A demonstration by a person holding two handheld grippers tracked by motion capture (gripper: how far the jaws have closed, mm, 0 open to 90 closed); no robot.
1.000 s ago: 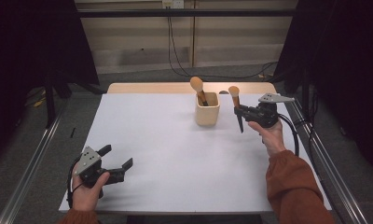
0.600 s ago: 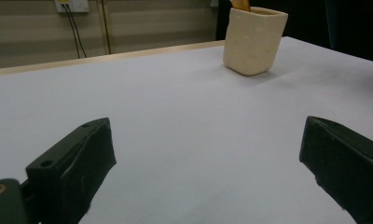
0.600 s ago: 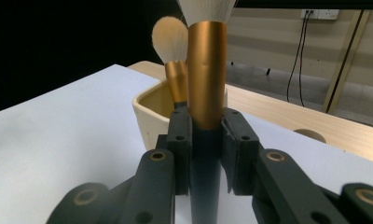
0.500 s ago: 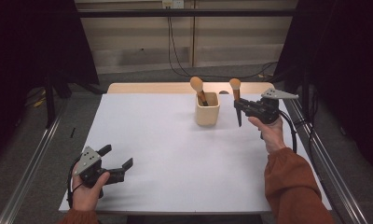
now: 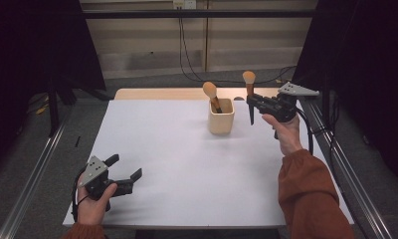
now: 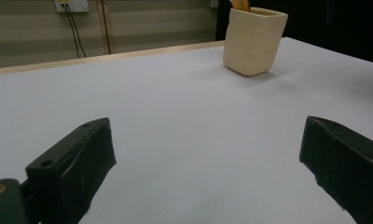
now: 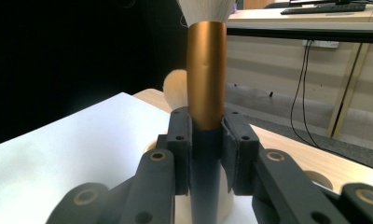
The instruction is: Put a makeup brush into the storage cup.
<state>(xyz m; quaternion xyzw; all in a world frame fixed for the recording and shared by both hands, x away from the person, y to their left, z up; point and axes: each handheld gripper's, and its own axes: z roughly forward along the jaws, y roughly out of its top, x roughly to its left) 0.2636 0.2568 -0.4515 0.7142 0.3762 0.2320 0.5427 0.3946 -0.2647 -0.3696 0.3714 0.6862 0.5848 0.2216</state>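
A cream cup (image 5: 221, 119) stands at the back middle of the white table (image 5: 187, 164), with one makeup brush (image 5: 211, 94) upright in it. My right gripper (image 5: 251, 104) is shut on a second makeup brush (image 5: 249, 92), held upright in the air just right of the cup, bristles up. In the right gripper view the brush's copper ferrule (image 7: 206, 74) rises between the closed jaws. My left gripper (image 5: 123, 172) rests low near the table's front left corner, open and holding nothing. The left gripper view shows the cup (image 6: 253, 41) far ahead.
A wooden strip (image 5: 162, 93) runs along the table's far edge. Metal rails (image 5: 33, 169) flank both sides. Cables (image 5: 187, 50) hang on the back wall. White tabletop stretches between the left gripper and the cup.
My right gripper has carried the brush leftward and slightly up, closer to the cup, and brought it more upright. The left gripper has stayed put.
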